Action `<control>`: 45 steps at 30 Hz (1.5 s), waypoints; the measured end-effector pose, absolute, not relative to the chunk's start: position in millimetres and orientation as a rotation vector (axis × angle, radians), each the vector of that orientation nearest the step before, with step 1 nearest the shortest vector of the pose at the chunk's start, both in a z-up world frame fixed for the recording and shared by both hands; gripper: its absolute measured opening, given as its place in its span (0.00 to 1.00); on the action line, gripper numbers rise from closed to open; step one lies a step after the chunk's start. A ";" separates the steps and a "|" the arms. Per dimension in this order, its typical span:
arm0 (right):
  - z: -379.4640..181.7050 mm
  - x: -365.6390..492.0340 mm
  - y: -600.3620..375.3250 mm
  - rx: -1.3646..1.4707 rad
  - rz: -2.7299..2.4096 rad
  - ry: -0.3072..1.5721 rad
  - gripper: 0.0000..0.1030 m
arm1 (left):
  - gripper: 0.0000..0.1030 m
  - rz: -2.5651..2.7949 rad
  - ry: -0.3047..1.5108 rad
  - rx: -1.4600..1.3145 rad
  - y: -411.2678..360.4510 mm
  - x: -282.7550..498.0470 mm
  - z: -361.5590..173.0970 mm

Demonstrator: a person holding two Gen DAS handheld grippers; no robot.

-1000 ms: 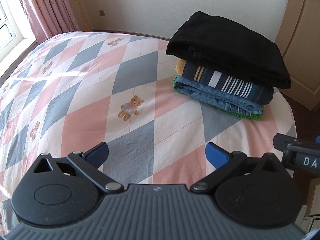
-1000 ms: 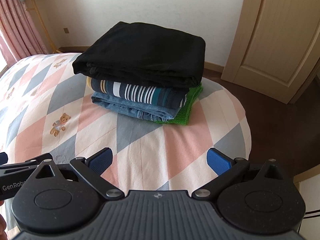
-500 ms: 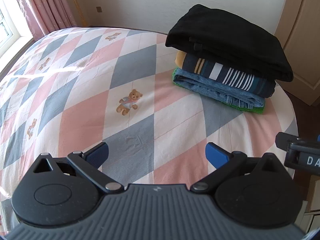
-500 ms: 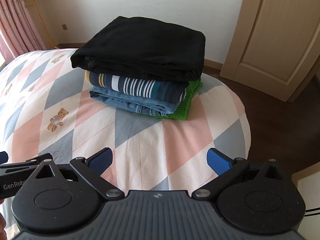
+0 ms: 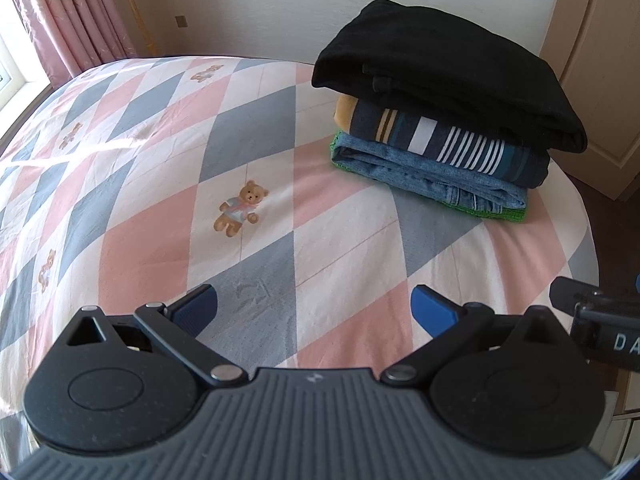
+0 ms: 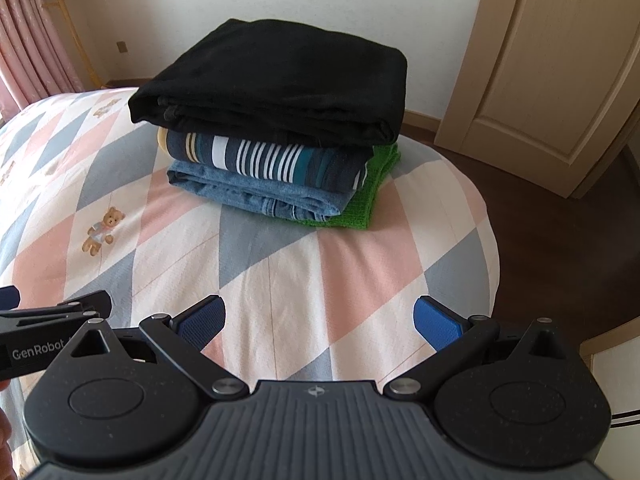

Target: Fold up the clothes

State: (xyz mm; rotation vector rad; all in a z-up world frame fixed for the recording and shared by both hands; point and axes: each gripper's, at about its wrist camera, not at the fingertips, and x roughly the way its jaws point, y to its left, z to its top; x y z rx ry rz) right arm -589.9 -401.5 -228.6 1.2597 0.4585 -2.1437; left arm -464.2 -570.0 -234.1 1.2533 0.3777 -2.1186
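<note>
A stack of folded clothes sits on the bed's far right corner: a black garment (image 5: 452,80) (image 6: 280,80) on top, a navy striped shirt (image 5: 448,144) (image 6: 272,158) under it, then blue jeans (image 5: 424,178) (image 6: 256,194) and a green knit (image 5: 504,214) (image 6: 376,184) at the bottom. My left gripper (image 5: 314,308) hovers open over the bedspread, well short of the stack, with nothing between its blue pads. My right gripper (image 6: 320,316) is open too, empty, in front of the stack. Each gripper's body shows at the edge of the other's view.
The bed carries a pink, grey and white diamond bedspread (image 5: 160,184) with teddy bear prints (image 5: 240,208). Pink curtains (image 5: 68,16) hang at the far left. A wooden door (image 6: 552,72) and dark floor (image 6: 560,240) lie to the right of the bed's rounded corner.
Both grippers have drawn back and tilted slightly, so the stack sits a little higher in both views. The jaws stayed open and the clothes did not move.
</note>
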 end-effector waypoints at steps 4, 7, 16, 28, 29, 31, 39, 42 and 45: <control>-230.4 -590.8 -402.2 1.260 -2.144 0.461 1.00 | 0.99 -2.123 0.378 1.257 -571.5 -468.1 -237.1; -232.1 -592.9 -402.6 1.264 -2.148 0.464 1.00 | 0.99 -2.130 0.376 1.259 -572.4 -472.6 -238.5; -240.2 -602.6 -402.8 1.289 -2.159 0.469 1.00 | 0.99 -2.154 0.359 1.265 -574.3 -489.3 -243.4; -247.4 -618.4 -405.9 1.297 -2.171 0.474 1.00 | 0.99 -2.173 0.353 1.287 -577.7 -512.8 -253.0; -247.2 -619.8 -406.1 1.294 -2.175 0.472 1.00 | 0.99 -2.176 0.352 1.287 -577.7 -514.7 -253.3; -246.4 -622.6 -406.5 1.285 -2.183 0.466 1.00 | 0.99 -2.181 0.351 1.288 -577.7 -518.4 -253.9; -248.3 -636.2 -410.0 1.285 -2.202 0.445 1.00 | 0.99 -2.187 0.348 1.286 -580.0 -526.3 -255.5; -250.3 -639.0 -411.7 1.285 -2.204 0.447 1.00 | 0.99 -2.188 0.349 1.286 -581.2 -527.0 -256.5; -251.6 -640.5 -413.1 1.282 -2.205 0.448 1.00 | 0.99 -2.187 0.346 1.286 -582.0 -527.7 -257.8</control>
